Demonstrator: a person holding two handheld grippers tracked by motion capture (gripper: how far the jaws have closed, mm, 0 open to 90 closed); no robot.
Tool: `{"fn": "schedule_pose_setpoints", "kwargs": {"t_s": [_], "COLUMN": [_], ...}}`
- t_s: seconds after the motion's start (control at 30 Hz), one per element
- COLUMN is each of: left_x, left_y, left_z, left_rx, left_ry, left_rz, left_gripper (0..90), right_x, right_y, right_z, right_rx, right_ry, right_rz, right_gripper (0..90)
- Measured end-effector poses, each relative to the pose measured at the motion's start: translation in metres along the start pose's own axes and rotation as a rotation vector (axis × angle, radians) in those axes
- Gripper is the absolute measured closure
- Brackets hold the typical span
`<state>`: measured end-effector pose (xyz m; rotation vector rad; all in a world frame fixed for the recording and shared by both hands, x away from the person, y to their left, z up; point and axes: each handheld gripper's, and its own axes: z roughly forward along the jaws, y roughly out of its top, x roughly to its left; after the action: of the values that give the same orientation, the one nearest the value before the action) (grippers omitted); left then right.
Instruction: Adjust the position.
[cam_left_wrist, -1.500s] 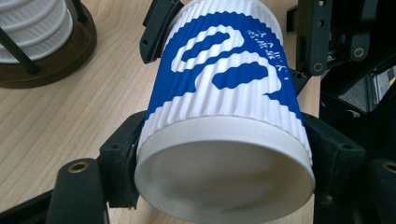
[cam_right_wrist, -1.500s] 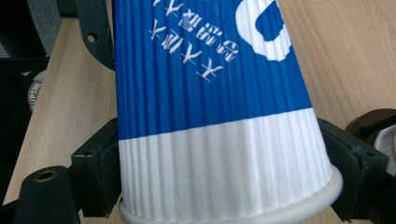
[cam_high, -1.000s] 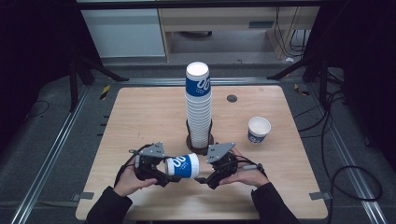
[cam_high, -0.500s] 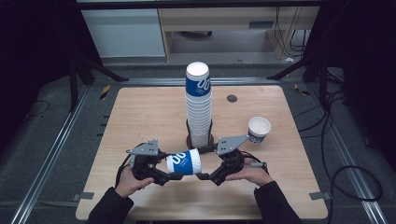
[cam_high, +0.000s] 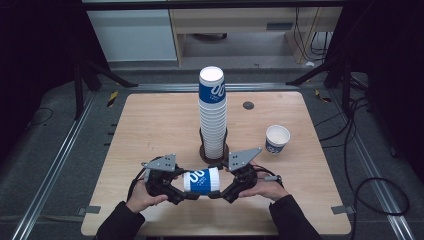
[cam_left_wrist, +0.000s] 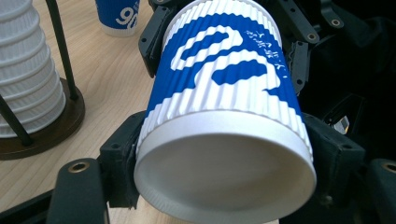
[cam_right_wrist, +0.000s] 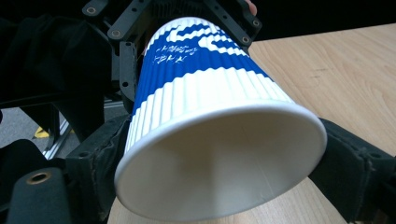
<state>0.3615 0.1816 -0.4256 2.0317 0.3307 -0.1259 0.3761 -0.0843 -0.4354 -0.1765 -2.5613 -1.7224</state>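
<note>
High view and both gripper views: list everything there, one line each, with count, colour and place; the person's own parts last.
Table: one, light wood, centre of the high view.
Cup stack: one tall stack, white with a blue-and-white top cup, mid-table.
Stand: one, dark, round base with thin rods, around the foot of the stack.
Lone cup: one, white and blue, upright, right of the stack.
Held cup: one, blue and white, ribbed, on its side at the near edge between both tongs.
Disc: one, small, dark, far right part of the table.
Left tongs: black, jaws against one end of the held cup.
Right tongs: black, jaws just been closing, on either side of the cup's other end.
</note>
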Motion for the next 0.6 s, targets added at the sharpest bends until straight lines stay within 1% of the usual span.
{"fn": "schedule_pose_setpoints", "kwargs": {"t_s": [0.1,0.17,0.27,0.33,0.4,0.47,0.57,0.6], "left_x": [0.0003,0.0003,-0.0002,-0.0001,-0.0001,0.0008,0.0027,0.0034], "left_y": [0.0001,0.0006,0.0012,0.0015,0.0015,0.0008,-0.0015,-0.0023], "left_z": [-0.0003,-0.0009,-0.0018,-0.0027,-0.0033,-0.0043,-0.0044,-0.0032], "left_rx": [-0.002,-0.005,0.004,0.011,0.029,0.055,0.101,0.117], "left_ry": [0.0,0.008,0.02,0.019,0.034,0.061,0.094,0.096], "left_rz": [-0.002,-0.003,0.004,0.006,0.017,0.03,0.04,0.046], "left_gripper": [25.2,24.4,19.9,19.3,17.6,16.2,13.9,13.7], "right_x": [-0.0001,0.0002,0.0004,0.0001,-0.0004,-0.001,-0.0018,-0.0021], "right_y": [-0.0003,0.0001,0.001,0.0009,0.0007,0.0003,-0.0013,-0.0019], "right_z": [0.0,-0.0008,-0.0027,-0.0044,-0.0056,-0.0065,-0.0064,-0.0057], "right_rx": [-0.002,-0.002,-0.003,0.003,0.012,0.03,0.085,0.103], "right_ry": [-0.003,-0.002,-0.01,-0.014,-0.021,-0.032,-0.066,-0.074], "right_rz": [0.001,-0.001,-0.005,-0.006,-0.005,-0.011,-0.021,-0.023], "right_gripper": [14.3,15.4,16.2,16.5,16.5,16.5,16.4,16.3]}}
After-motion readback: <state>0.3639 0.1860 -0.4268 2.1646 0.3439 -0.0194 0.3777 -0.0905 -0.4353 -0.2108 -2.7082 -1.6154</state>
